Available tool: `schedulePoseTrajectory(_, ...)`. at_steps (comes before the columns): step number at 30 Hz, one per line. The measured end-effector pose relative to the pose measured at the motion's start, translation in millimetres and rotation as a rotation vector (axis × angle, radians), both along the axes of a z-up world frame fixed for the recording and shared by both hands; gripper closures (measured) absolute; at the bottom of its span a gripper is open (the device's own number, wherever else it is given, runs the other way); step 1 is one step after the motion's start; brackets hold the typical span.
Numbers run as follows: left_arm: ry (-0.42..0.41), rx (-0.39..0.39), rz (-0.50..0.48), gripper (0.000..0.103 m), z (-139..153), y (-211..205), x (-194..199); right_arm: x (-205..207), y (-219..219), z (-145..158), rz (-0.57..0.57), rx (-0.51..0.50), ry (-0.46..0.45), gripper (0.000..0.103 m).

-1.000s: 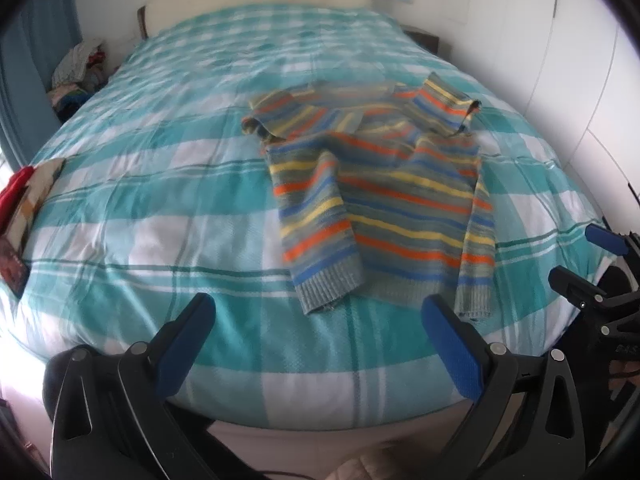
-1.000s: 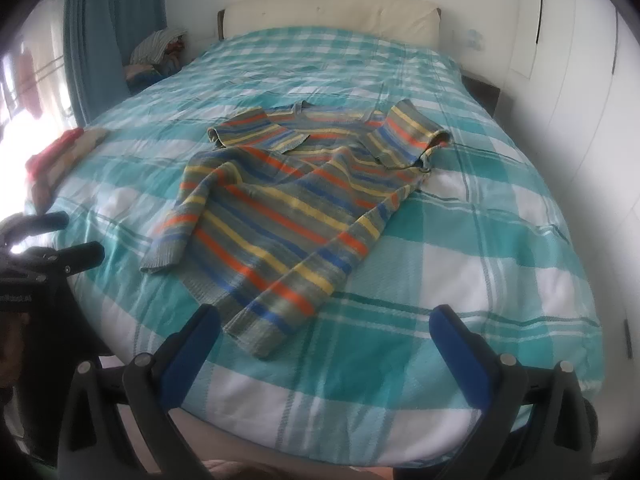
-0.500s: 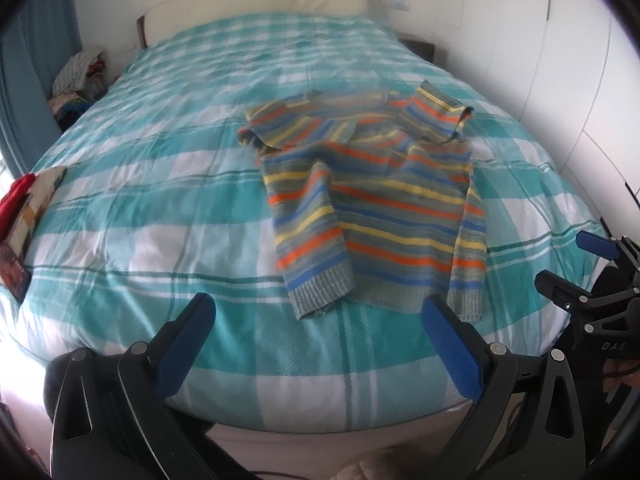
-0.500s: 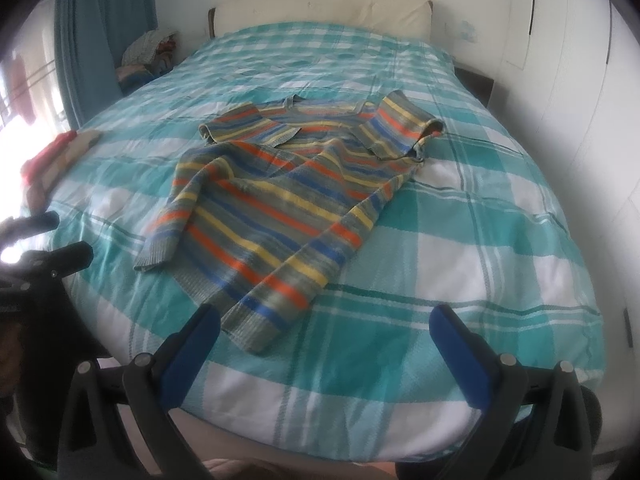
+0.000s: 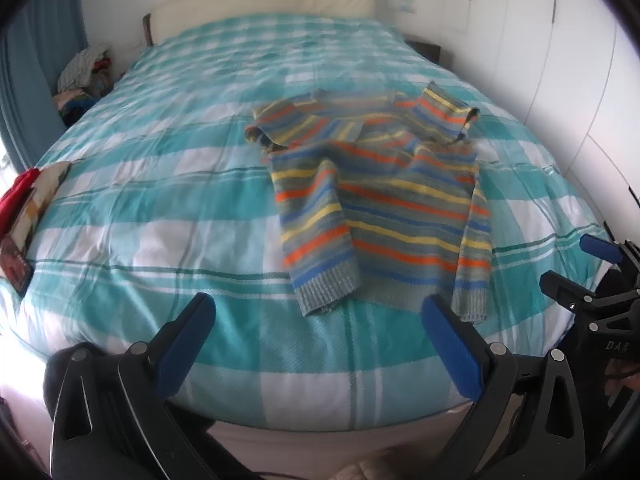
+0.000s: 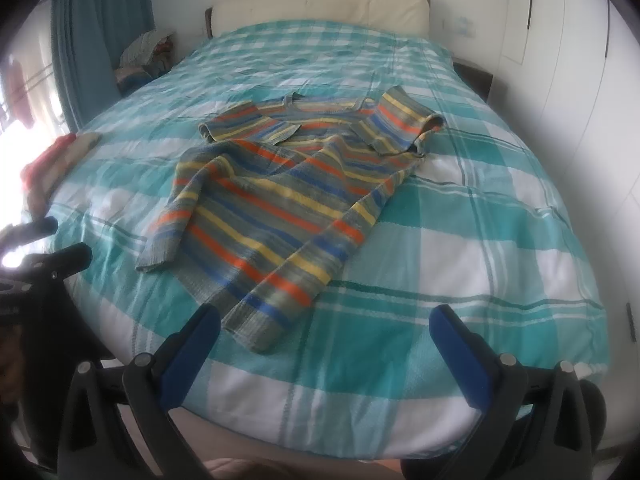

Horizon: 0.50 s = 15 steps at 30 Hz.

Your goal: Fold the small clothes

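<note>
1. On the bed (image 5: 120, 216), toward its foot and nearer the wardrobe side, a striped sweater (image 5: 384, 204) is laid; it is seen in the right wrist view at (image 6: 280, 208).
2. Both sleeves are seen turned in over the body, and the upper part appears folded down across the chest, though blur leaves this uncertain; the fold is judged partly done.
3. A compact bundle is not yet formed: the hem end lies open near the bed's foot, so at least one crosswise fold is judged to be left.
4. Neither tool is touching the cloth. The left hand-held gripper (image 5: 316, 332) is held with its blue pads spread wide, empty; the right hand-held gripper (image 6: 324, 344) is likewise spread and empty.
5. A teal-and-white checked cover (image 6: 460, 264) dresses the bed, lightly wrinkled.
6. A cream headboard (image 6: 320, 8), white wardrobe doors (image 6: 580, 60), a blue curtain (image 6: 100, 32) and a heap of clothes (image 5: 82, 76) are shown around it.
</note>
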State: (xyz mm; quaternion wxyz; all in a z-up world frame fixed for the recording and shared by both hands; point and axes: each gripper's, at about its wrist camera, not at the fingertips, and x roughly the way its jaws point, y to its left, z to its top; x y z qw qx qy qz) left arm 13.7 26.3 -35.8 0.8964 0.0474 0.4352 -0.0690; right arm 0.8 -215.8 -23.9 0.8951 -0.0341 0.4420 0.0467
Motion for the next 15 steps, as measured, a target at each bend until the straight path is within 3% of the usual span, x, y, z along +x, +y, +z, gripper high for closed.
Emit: schedulePoseTrajectory(15,0.021,0.008,0.004,0.000,-5.4,3.5,0.5,1.5,2.4,-2.5,0.003,-0.003,0.007,0.000)
